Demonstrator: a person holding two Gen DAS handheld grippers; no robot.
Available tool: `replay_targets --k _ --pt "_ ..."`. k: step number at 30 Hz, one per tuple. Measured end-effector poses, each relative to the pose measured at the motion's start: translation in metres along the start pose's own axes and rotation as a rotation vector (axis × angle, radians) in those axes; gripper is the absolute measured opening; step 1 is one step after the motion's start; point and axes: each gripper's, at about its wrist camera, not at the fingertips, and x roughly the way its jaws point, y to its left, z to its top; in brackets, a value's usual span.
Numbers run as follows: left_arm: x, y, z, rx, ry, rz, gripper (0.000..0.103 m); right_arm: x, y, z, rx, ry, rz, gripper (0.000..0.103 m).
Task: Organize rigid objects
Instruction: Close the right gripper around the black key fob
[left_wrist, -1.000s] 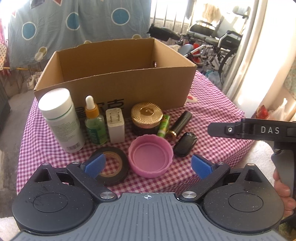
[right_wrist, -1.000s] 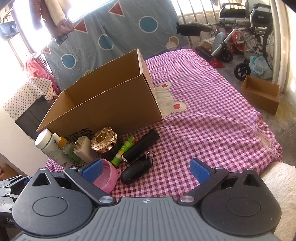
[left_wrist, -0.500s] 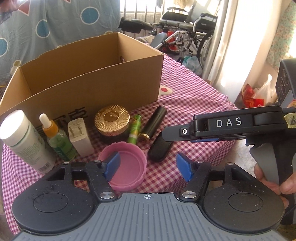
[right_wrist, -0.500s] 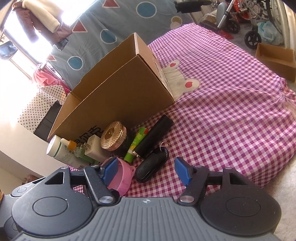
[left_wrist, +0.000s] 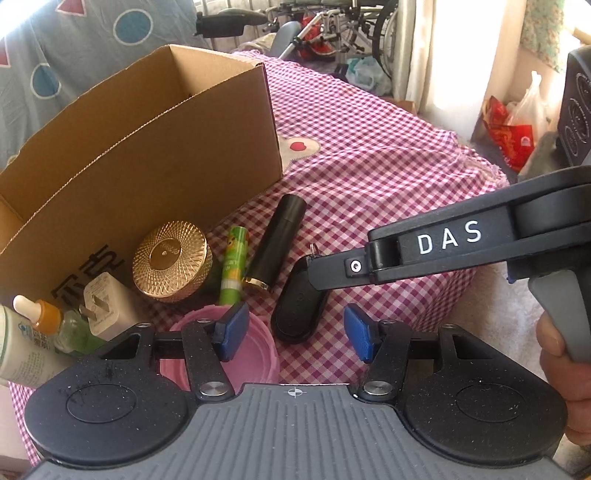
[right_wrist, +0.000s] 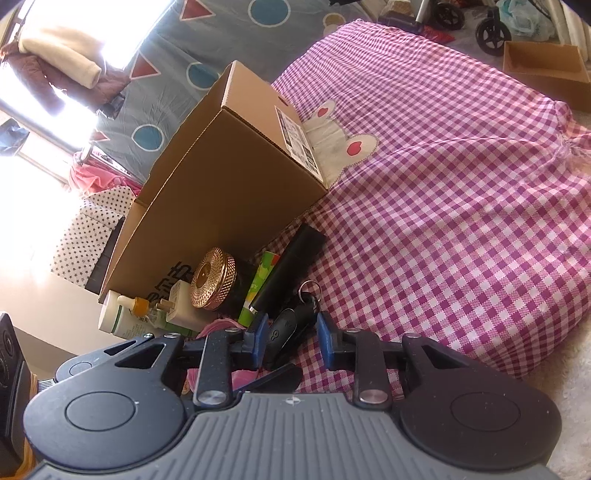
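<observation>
Left tool hangs with its blue pads narrowing and nothing pressed between them; the left pad overlaps the rim of the pink lid, and the black key fob lies just ahead in the gap. Beyond stand a black tube, a green lip balm, a gold-lidded jar, a white charger, a dropper bottle and a white bottle, all crowded against the front wall of the open cardboard box. The right tool's arm, marked DAS, crosses from the right over the fob, blocking that side. To the right the checked tablecloth lies bare up to its edge. Right tool, seen from its own camera, is closing around the key fob, which lies between the pads; whether they press it yet I cannot tell. Its key ring points toward the black tube, with the jar and the box to the left. Open cloth spreads right to the table edge.
</observation>
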Motion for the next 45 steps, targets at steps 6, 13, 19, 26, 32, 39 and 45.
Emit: replay_targets --k 6,13,19,26,32,39,45 --pt "-0.003 -0.001 0.010 0.026 -0.012 0.026 0.057 -0.003 -0.013 0.005 0.039 -0.010 0.030 0.031" --pt "-0.004 -0.009 0.012 0.061 -0.001 0.007 0.058 -0.004 -0.023 0.009 0.075 -0.013 0.065 0.031" --pt "0.011 -0.015 0.018 0.073 0.061 -0.011 0.058 -0.006 -0.029 0.009 0.102 -0.013 0.090 0.031" --pt "0.021 -0.010 0.027 0.010 0.108 -0.092 0.058 -0.011 -0.035 0.010 0.121 -0.020 0.103 0.031" --pt "0.016 -0.010 0.025 -0.051 0.084 -0.181 0.058 -0.020 -0.043 0.010 0.130 -0.026 0.091 0.031" --pt "0.020 -0.009 0.018 -0.053 0.083 -0.128 0.046 -0.018 -0.044 0.008 0.119 -0.009 0.079 0.031" --pt "0.020 -0.006 0.016 -0.037 0.049 -0.126 0.041 -0.001 -0.033 0.005 0.107 0.029 0.095 0.023"
